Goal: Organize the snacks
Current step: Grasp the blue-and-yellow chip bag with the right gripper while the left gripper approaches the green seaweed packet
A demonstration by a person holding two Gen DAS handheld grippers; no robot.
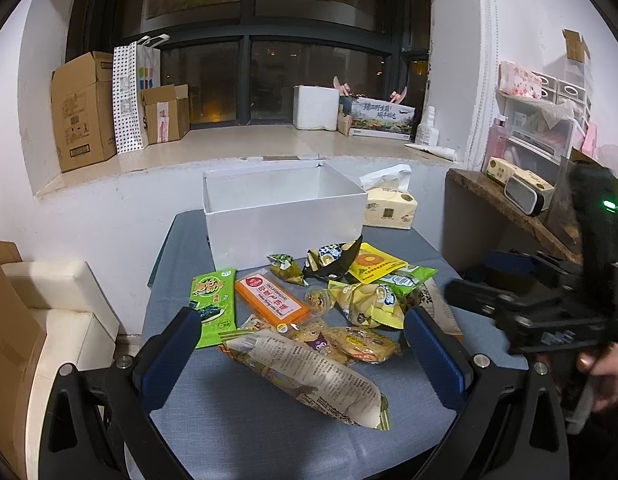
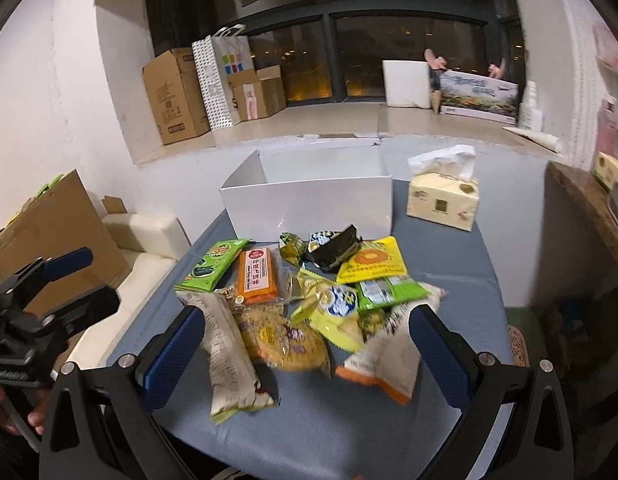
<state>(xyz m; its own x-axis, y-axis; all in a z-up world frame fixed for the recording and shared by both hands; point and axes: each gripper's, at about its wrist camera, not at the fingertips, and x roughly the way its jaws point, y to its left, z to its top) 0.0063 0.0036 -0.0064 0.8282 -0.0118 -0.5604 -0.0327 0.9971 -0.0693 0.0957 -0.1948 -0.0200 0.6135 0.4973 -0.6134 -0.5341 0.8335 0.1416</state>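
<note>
A pile of snack packets lies on the blue-grey table (image 1: pixel 237 432) in front of an open white box (image 1: pixel 283 216) (image 2: pixel 309 200). Nearest the left gripper (image 1: pixel 305 328) is a long newsprint-patterned bag (image 1: pixel 309 372) (image 2: pixel 229 356). Behind it lie an orange bar (image 1: pixel 271 300) (image 2: pixel 257 276), a green seaweed pack (image 1: pixel 211 300) (image 2: pixel 211 266), a yellow packet (image 1: pixel 373 262) (image 2: pixel 371 262) and a round cracker pack (image 2: pixel 285 340). The left gripper is open and empty above the newsprint bag. The right gripper (image 2: pixel 307 330) is open and empty over the pile's near side.
A tissue pack (image 1: pixel 389 208) (image 2: pixel 443 198) stands right of the box. A cream seat (image 1: pixel 49 320) and cardboard are left of the table. A wooden shelf (image 1: pixel 509 208) is to the right. Cardboard boxes (image 1: pixel 85 112) stand on the window sill.
</note>
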